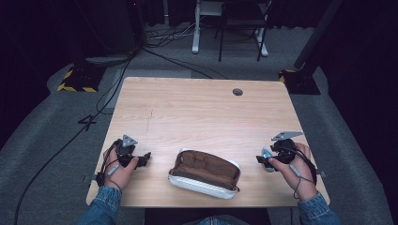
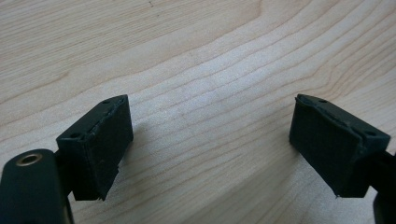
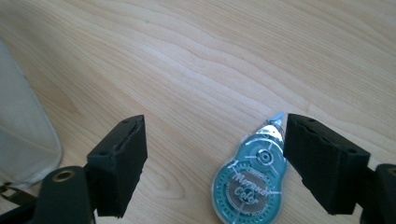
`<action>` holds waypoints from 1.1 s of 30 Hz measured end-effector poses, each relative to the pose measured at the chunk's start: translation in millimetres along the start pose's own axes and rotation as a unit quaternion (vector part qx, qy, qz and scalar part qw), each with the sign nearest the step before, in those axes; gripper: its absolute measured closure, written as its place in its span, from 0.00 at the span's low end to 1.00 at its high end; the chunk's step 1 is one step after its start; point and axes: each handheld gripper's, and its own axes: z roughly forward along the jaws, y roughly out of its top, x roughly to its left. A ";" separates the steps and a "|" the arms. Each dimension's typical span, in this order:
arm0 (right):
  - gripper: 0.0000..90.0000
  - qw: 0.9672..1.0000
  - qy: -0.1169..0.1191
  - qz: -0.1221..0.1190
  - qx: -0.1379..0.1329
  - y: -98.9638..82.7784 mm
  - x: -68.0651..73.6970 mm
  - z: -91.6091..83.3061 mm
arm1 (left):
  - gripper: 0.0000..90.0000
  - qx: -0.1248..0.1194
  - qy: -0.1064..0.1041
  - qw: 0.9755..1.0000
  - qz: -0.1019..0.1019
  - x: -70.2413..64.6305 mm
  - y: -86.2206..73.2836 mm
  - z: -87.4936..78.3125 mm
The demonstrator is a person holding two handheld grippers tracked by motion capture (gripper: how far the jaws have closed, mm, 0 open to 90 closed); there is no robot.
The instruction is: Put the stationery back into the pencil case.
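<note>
An open pencil case (image 1: 205, 173), white outside and brown inside, lies near the table's front edge between my hands. A teal correction tape roller (image 3: 252, 184) lies flat on the wood, also seen at the right hand as the roller (image 1: 267, 154). My right gripper (image 1: 263, 159) stands open over it; in the right gripper view (image 3: 215, 154) the roller sits between the jaws, close against the right one, with a wide gap to the left one. My left gripper (image 1: 143, 158) rests at the left, open (image 2: 210, 130), with bare wood between its jaws.
The wooden table (image 1: 197, 112) has a round cable hole (image 1: 237, 92) at the back right. The case's white edge (image 3: 23, 140) shows at the left of the right gripper view. Cables, stands and a chair frame lie on the floor beyond the table.
</note>
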 end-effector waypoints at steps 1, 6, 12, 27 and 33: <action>0.24 1.000 -0.001 0.003 0.005 -1.1 -1.5 1.5 | 0.15 0.000 0.000 1.000 0.000 0.0 0.0 0.0; 0.24 1.000 -0.012 0.007 0.025 -4.5 -5.5 6.3 | 0.15 0.001 0.000 1.000 0.001 0.1 0.1 0.0; 0.24 0.998 -0.022 0.023 0.050 -9.4 -10.9 12.8 | 0.15 0.000 0.000 1.000 0.002 0.1 0.3 0.2; 0.22 0.994 -0.035 0.045 0.091 -18.6 -17.2 30.7 | 0.15 0.000 0.000 1.000 0.002 0.0 0.4 0.3; 0.22 0.993 -0.041 0.044 0.097 -21.7 -19.2 38.0 | 0.15 -0.001 0.000 1.000 0.001 -0.1 0.3 0.4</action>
